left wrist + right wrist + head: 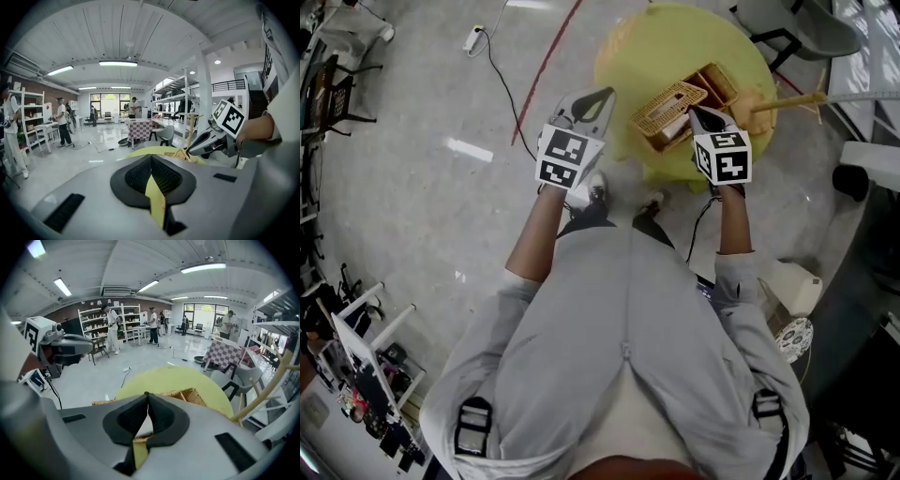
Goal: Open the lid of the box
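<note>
A wicker box [719, 82] lies on the round yellow table [675, 37]. Its woven lid [669, 105] stands tilted over the near half, with something white [675, 127] under it. My right gripper [692, 112] is shut, its tips meeting at the lid's near corner; I see nothing pinched between them. In the right gripper view the jaws [146, 394] meet in front of the box [194, 395]. My left gripper [605, 94] hangs shut and empty beside the table's left edge, apart from the box. Its closed jaws [151, 157] point past the table [136, 152] into the room.
A pale wooden stand [787, 101] rises at the table's right side. A grey chair [787, 23] stands behind the table. A black cable [502, 84] and a power strip [473, 37] lie on the floor to the left. People stand far back by shelves [112, 326].
</note>
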`<state>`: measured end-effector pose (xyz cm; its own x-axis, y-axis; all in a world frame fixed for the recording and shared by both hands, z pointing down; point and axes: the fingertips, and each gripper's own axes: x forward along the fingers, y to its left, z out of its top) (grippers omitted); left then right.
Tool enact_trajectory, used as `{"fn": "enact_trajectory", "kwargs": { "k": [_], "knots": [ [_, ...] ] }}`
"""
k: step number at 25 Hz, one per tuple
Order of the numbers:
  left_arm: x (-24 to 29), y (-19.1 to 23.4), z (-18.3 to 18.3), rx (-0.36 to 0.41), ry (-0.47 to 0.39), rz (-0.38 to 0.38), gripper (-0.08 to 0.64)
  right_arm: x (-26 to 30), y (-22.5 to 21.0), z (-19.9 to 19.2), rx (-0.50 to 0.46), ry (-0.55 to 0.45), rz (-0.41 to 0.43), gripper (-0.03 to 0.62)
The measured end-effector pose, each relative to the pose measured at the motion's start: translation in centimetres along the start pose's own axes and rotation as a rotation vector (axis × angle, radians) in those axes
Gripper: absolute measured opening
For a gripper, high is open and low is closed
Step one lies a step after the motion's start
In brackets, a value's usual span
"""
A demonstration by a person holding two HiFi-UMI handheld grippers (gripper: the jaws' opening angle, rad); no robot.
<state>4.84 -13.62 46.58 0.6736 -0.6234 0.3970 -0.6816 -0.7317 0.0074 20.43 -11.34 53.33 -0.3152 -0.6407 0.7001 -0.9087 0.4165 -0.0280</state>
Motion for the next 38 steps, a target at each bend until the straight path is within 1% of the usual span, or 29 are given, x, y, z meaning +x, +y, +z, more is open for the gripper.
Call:
{"fn": "enact_trajectory", "kwargs": {
  "k": [5,12,18,21,29,34,38],
  "knots": [
    [-0.6,2.7,-0.4,-0.025,-0.008,0.021,0.029,1.7,0.7,3.4,-0.005,-0.034,-0.005,0.028],
    [-1.1,6.8,-1.3,-0.059,-0.001,0.033,0.029,5.3,2.0,7.5,-0.026,-0.041,-0.011,0.028],
    [-1.1,10.1,-3.2,-0.085,0.026,0.031,0.029,9.3,2.8,8.9,-0.027,-0.014,-0.013,0.028],
    [-0.9,11.7,-4.2,-0.104,0.036,0.036,0.029,11.6,2.9,8.6,-0.032,0.023,-0.008,0.028],
    [-0.3,15.1,-6.4,-0.148,0.069,0.048,0.029,17.4,3.6,5.9,-0.051,0.170,0.011,0.028],
    [0.2,16.1,-7.8,-0.173,0.097,0.049,0.029,20.1,3.8,3.9,-0.071,0.270,0.020,0.028],
    [0.3,16.5,-8.6,-0.177,0.114,0.049,0.029,21.3,3.7,3.1,-0.068,0.305,0.017,0.028]
  ]
}}
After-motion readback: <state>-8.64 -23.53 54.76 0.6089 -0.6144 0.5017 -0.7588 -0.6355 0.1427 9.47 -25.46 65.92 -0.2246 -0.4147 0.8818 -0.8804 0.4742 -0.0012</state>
